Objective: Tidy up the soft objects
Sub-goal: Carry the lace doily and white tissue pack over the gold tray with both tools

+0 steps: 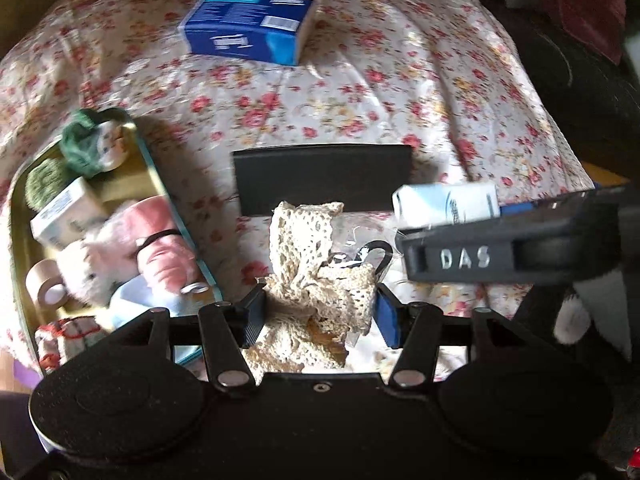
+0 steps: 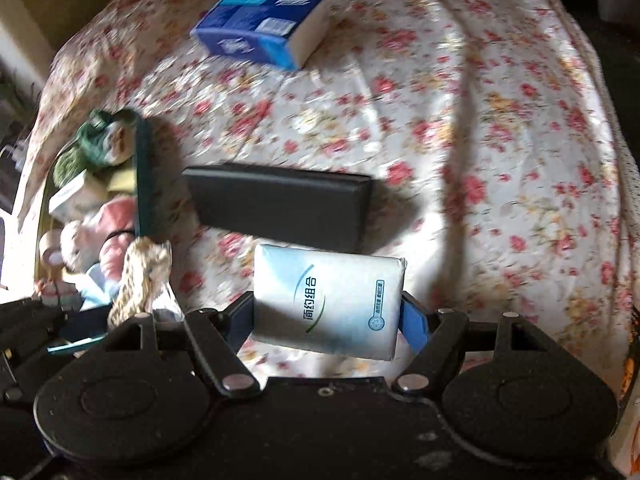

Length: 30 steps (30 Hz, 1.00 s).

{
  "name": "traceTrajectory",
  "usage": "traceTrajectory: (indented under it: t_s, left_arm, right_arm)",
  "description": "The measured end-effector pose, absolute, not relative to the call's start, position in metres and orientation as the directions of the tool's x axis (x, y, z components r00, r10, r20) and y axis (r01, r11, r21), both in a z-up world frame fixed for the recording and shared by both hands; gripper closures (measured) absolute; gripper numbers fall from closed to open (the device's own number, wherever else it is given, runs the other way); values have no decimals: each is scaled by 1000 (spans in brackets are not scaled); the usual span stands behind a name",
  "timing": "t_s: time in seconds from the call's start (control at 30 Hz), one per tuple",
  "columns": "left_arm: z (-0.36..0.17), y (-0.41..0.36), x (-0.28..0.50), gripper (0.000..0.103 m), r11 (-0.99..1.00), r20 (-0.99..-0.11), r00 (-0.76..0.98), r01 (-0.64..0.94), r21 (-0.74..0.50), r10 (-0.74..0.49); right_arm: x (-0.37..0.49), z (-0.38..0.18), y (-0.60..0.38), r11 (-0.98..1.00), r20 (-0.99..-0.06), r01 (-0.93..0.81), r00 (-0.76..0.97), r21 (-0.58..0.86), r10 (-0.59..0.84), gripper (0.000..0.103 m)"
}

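Note:
My left gripper (image 1: 318,312) is shut on a bundle of cream lace (image 1: 316,264) with clear wrapping, held above the floral cloth. The lace also shows in the right wrist view (image 2: 142,276). My right gripper (image 2: 328,316) is shut on a pale blue tissue pack (image 2: 328,300), held above the cloth; the pack also shows at the right of the left wrist view (image 1: 446,202). A gold tray (image 1: 120,176) at the left holds green yarn (image 1: 82,146), a pink plush toy (image 1: 120,248), tape rolls and a small box.
A black flat case (image 1: 324,178) lies on the floral tablecloth (image 1: 400,100) just beyond both grippers. A blue tissue box (image 1: 248,28) lies farther back. Dark furniture stands beyond the table's right edge.

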<state>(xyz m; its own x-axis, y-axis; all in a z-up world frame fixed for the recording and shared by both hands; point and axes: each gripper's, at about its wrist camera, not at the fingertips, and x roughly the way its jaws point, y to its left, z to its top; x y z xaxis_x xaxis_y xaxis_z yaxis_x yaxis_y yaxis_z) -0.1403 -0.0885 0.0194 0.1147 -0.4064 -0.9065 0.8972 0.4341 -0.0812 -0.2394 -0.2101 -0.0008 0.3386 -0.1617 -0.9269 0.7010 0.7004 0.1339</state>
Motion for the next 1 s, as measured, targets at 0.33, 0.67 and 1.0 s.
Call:
traceTrajectory:
  t_s: [0.33, 0.67, 1.0]
  left_arm:
    - [29, -44, -105, 50, 537, -900, 184, 841, -63, -394]
    - [51, -2, -49, 50, 656, -869, 292, 753, -48, -399]
    - [61, 14, 16, 50, 790, -837, 398, 609, -65, -376]
  right_arm:
    - [-200, 8, -169, 780, -917, 604, 385, 163, -106, 29]
    - [-163, 34, -154, 824, -887, 533, 454, 192, -88, 30]
    - [-120, 45, -146, 857, -858, 471, 510, 210, -70, 30]
